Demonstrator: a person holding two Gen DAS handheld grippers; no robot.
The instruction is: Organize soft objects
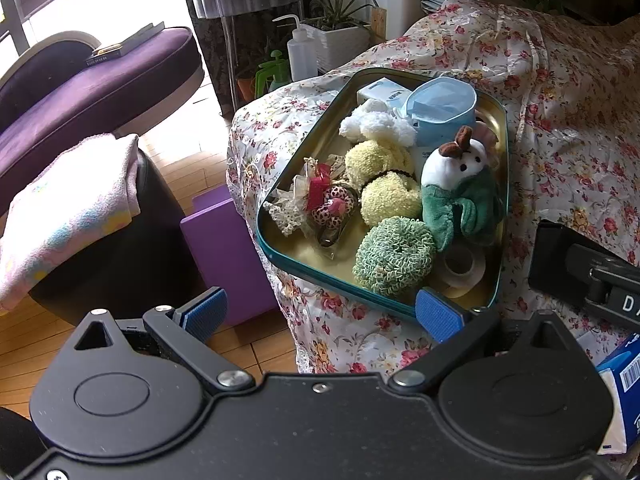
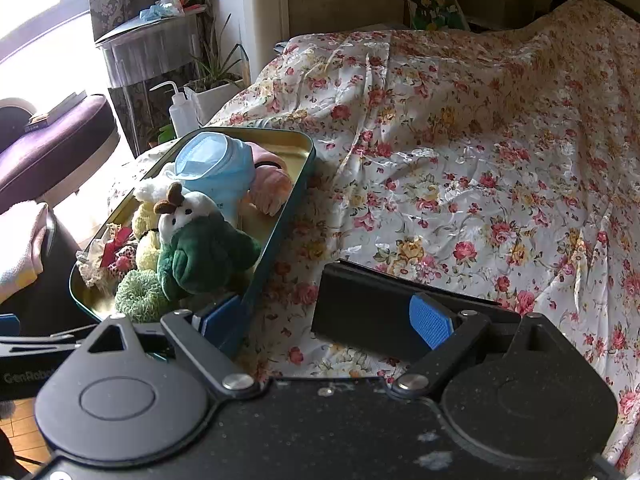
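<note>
A teal tin tray (image 1: 308, 254) (image 2: 292, 148) rests on the flowered cloth (image 2: 480, 160). In it lie a green knitted puff (image 1: 394, 256) (image 2: 140, 294), two yellow fuzzy balls (image 1: 386, 200), a white fluffy piece (image 1: 376, 124), a white-headed plush in a green wrap (image 1: 456, 188) (image 2: 200, 248), blue face masks (image 1: 440, 104) (image 2: 216, 164) and a pink soft item (image 2: 272, 188). My left gripper (image 1: 320, 314) is open just short of the tray's near rim. My right gripper (image 2: 324, 322) is open beside the tray's right corner, with nothing held.
A black box (image 2: 360, 304) lies on the cloth just beyond my right fingers. The tray also holds a tape roll (image 1: 464, 268) and a leopard-print bow (image 1: 332, 204). Left of the cloth stand a purple block (image 1: 224, 248), a towel-draped stool (image 1: 60, 208) and a purple chaise (image 1: 80, 92).
</note>
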